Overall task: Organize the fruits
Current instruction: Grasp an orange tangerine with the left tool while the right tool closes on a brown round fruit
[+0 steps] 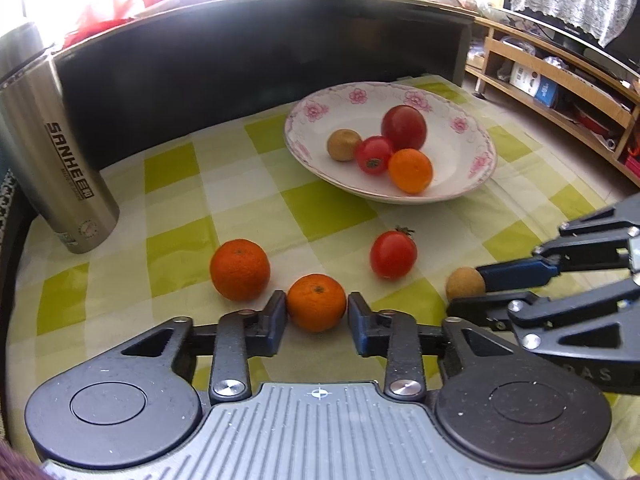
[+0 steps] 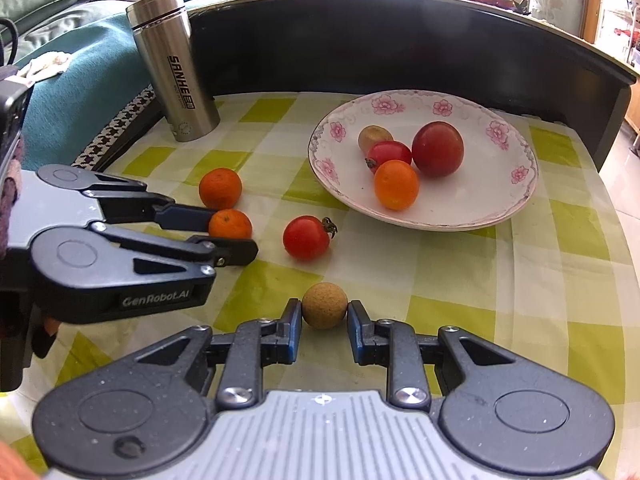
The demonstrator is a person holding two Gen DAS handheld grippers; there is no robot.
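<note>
1. Fingers of our left gripper flank a small orange near the front edge of the bench; both pads sit right at its sides, yet we cannot tell whether they press it.
2. Our right gripper frames a tan round fruit in the same way, the pads just beside it, and we cannot tell whether they are in firm contact.
3. We see both fruits resting on the green-and-white checked cloth that covers the bench.
4. A larger orange lies just beside the small one, toward the bench's left edge.
5. A loose tomato with a green stem lies between the two grippers, slightly farther back.
6. The floral plate stands toward the back right corner. It holds a large red fruit, a small tomato, an orange-coloured fruit and a brownish-green fruit, all clustered and touching.
7. A steel flask marked SANHE stands upright at the back left corner.
8. A dark panel rises behind the back edge.
</note>
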